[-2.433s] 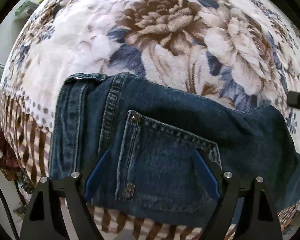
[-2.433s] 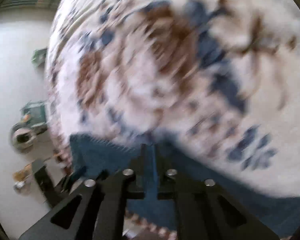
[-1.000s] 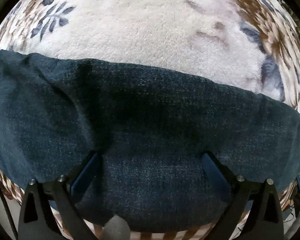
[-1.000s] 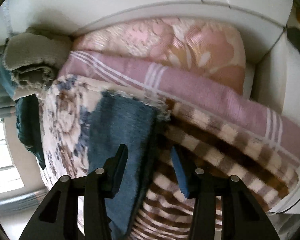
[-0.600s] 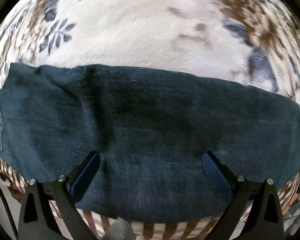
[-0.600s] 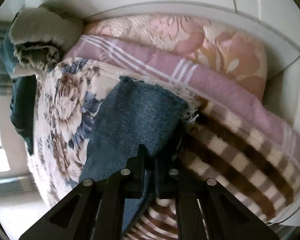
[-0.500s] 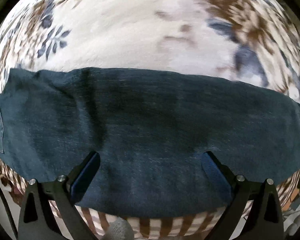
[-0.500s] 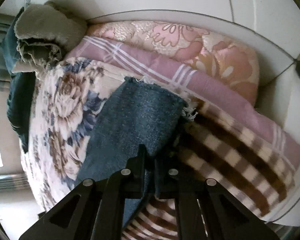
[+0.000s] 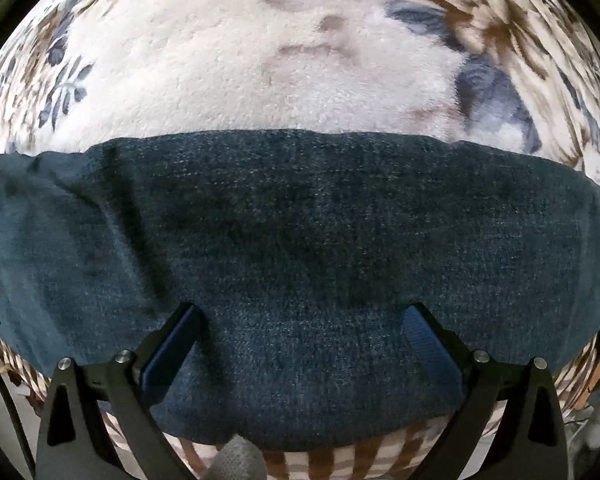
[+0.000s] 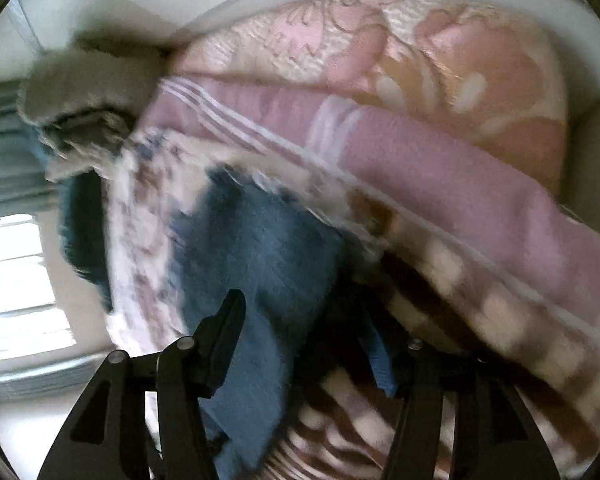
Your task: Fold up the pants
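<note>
Dark blue jeans (image 9: 300, 256) lie folded lengthwise across a floral fleece blanket (image 9: 260, 60), running left to right through the left wrist view. My left gripper (image 9: 300, 320) is open just over the middle of the jeans, near their front edge, holding nothing. In the right wrist view the leg end of the jeans (image 10: 260, 264) lies on the blanket (image 10: 140, 216). My right gripper (image 10: 304, 324) is open over that leg end, with the denim between and under its jaws. This view is blurred.
A brown-and-cream striped blanket border (image 10: 480, 320) hangs at the bed's edge. A pink striped blanket (image 10: 440, 152) and a pink floral quilt (image 10: 460, 52) are stacked behind. A grey fleece bundle (image 10: 76, 100) lies at the far left, by a window (image 10: 12, 288).
My right gripper was shut on the leg end half a second ago and has opened, letting the denim go. My left gripper has stayed open and drifted slightly along the jeans.
</note>
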### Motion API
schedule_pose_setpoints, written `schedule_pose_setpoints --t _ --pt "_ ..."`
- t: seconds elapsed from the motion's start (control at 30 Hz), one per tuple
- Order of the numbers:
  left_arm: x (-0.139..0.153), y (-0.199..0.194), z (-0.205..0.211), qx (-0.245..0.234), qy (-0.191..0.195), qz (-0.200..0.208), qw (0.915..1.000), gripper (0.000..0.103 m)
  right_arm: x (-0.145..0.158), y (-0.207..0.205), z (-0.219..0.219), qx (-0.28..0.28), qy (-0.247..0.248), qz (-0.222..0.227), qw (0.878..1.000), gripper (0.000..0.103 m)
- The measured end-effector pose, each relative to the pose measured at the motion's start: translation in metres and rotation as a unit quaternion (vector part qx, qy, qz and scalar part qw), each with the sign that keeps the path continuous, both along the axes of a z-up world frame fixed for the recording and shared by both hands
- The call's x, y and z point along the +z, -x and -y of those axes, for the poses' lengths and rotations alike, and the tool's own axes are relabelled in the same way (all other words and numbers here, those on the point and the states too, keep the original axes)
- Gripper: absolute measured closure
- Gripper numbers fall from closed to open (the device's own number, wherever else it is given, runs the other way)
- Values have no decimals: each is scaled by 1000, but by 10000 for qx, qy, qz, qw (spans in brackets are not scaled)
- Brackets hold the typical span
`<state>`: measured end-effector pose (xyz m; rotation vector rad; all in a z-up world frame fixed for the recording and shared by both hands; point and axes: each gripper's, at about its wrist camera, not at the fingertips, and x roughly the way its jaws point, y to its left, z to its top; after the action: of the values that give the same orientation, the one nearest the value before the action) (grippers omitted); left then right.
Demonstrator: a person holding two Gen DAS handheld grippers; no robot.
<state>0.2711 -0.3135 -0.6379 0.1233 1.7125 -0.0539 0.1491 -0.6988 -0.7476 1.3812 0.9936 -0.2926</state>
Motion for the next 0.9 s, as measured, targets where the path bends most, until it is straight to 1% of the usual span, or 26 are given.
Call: schedule_pose_setpoints --t 0.07,0.13,0.17,0.2,0.27,0.3,0.37,0.4,0.43,0.47,0.5,0.53,0.57,0.6,0.63,0.67,0.7,0.73,0.77,0.8,0.83,0.87,0.9 --pt "-1 -1 8 -20 22 6 10000 0 8 -1 2 -125 -19 549 9984 43" --pt "-3 -2 5 -27 37 0 10000 0 13 -6 0 -104 -28 845 9964 43" --pt "-3 -3 9 -28 31 -8 10000 0 12 -11 -2 -31 -24 825 9966 43" --pt "-3 0 -1 -41 27 -11 10000 0 9 -16 -4 84 -42 723 9973 43" --pt "-2 2 -1 -44 11 -11 10000 0 -7 -28 -10 278 -300 635 9971 43" --pt "1 -1 -7 -45 10 -14 10000 0 -14 -33 -12 352 -293 541 9975 43" --pt "-3 1 -14 -46 12 -12 10000 0 -16 -41 -13 416 -174 573 9973 46" --pt "-5 0 -16 -46 16 -15 10000 0 -13 -43 -12 371 -138 650 9971 66" --pt "-6 0 -19 -43 25 -20 10000 0 -10 -40 -9 228 -213 885 9956 84" --pt "-8 1 -21 -36 36 -24 10000 0 -8 -37 -6 53 -298 1061 9939 84" --pt "-9 0 -22 -13 55 -28 10000 0 -6 -34 -3 -58 -285 1133 9931 84" --pt "-11 0 -23 4 74 -25 10000 0 -7 -32 -3 -40 -282 1135 9931 83" --pt "-13 0 -26 11 87 -16 10000 0 -10 -34 -6 65 -294 1087 9936 75" --pt "-14 1 -28 22 104 5 9999 0 -17 -38 -13 245 -474 1016 9934 56" --pt "-15 1 -29 31 110 23 9999 0 -23 -43 -19 368 -612 965 9928 55" --pt "-16 1 -31 30 110 50 9999 0 -26 -49 -27 561 -606 892 9926 55" --pt "-16 2 -32 28 117 80 9999 0 -23 -53 -31 697 -424 862 9929 57" --pt "-15 4 -33 36 135 120 9998 0 -18 -56 -34 791 -170 777 9937 83" --pt "-15 5 -34 44 158 162 9997 0 -18 -57 -33 747 -67 617 9953 98" --pt "-14 6 -35 44 192 206 9996 0 -21 -55 -31 617 -105 491 9968 98" --pt "-13 8 -37 35 225 239 9995 0 -22 -50 -26 390 -180 484 9979 98" --pt "-11 9 -38 16 251 243 9994 0 -20 -45 -23 201 -66 408 9989 98" --pt "-9 10 -39 17 264 228 9994 0 -18 -44 -22 183 -21 397 9990 98"
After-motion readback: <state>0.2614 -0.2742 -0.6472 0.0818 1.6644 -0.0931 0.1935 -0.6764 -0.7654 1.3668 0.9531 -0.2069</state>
